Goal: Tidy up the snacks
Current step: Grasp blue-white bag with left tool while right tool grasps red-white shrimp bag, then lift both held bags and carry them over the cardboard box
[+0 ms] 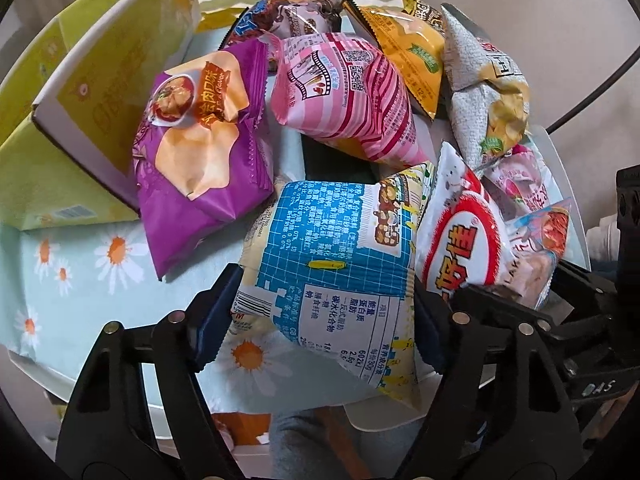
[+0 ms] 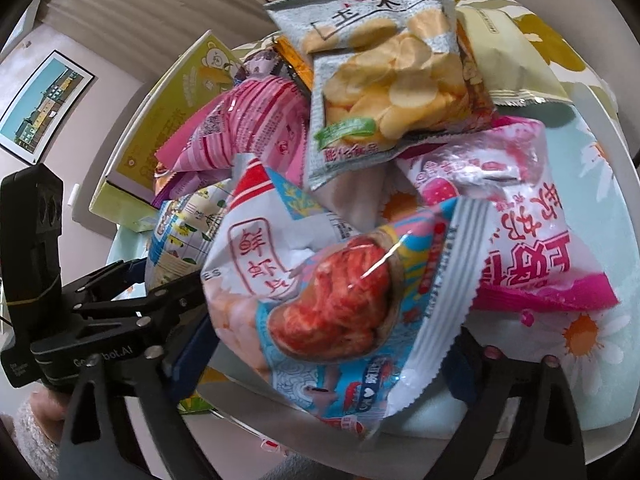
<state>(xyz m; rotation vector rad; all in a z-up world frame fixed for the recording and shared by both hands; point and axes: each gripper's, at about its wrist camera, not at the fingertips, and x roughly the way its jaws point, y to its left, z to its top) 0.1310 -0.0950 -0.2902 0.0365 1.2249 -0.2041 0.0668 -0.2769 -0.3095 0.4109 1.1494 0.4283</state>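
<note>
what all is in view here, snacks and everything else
blue-and-white grid-print foil snack packet: one, between the left tongs' fingers
white packet with red shrimp picture: one, between the right tongs' fingers
purple crinkled foil packet: one, leaning on the box
pink striped packet: one, pile centre
grey speckled packet showing yellow chips: one, on top of the pile
orange packet: one, far side
white packet with red oval logo: one, right of the blue one
pink-and-white strawberry-print packet: one, right side
yellow-green cardboard box: one, left
pale blue daisy-print cloth: one, underneath
framed picture: one, wall
left tongs: black, shut on packet
right tongs: black, around packet
</note>
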